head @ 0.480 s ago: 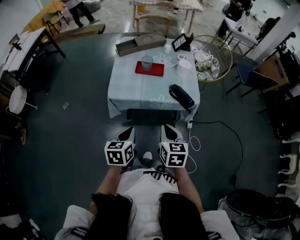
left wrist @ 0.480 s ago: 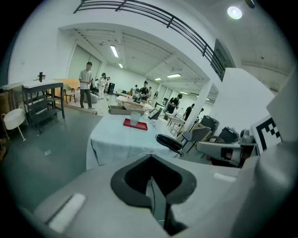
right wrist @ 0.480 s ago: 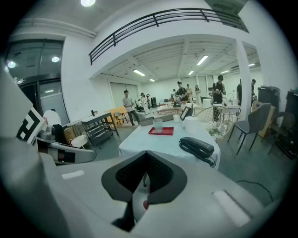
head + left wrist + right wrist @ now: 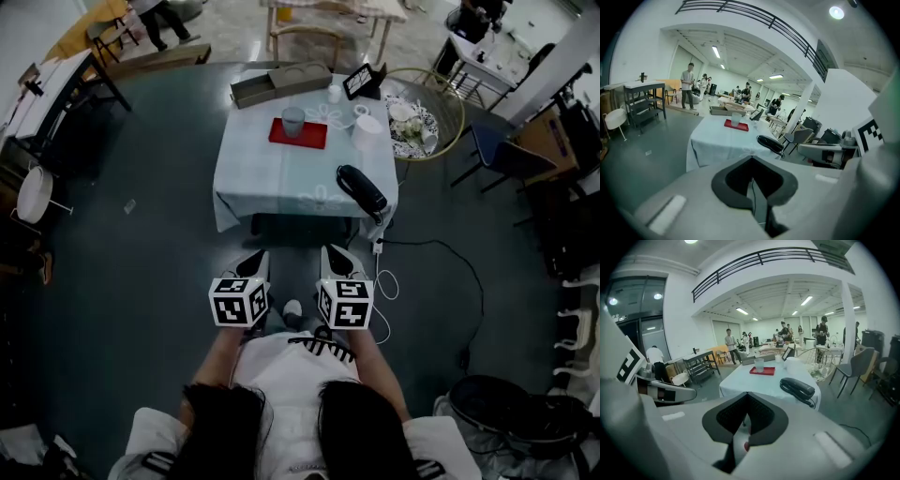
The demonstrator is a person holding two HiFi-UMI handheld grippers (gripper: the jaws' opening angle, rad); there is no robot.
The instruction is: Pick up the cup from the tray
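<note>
The tablecloth point(image 4: 267, 178) before the red tray point(image 4: 311, 140) lies bare; a black telephone point(image 4: 363, 189) sits rightward.

The left claw point(image 4: 253, 264) and right claw point(image 4: 336, 260) have pale grey-white shells. Each carries a white cube point(image 4: 239, 302) printed with black square markers. The right claw's inner pads point(image 4: 730, 416) are dark and ribbed. The person wears a white top point(image 4: 295, 375) with black stripes.

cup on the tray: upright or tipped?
Upright. The cup stands on its base on the red tray, taller than wide in both gripper views.
</note>
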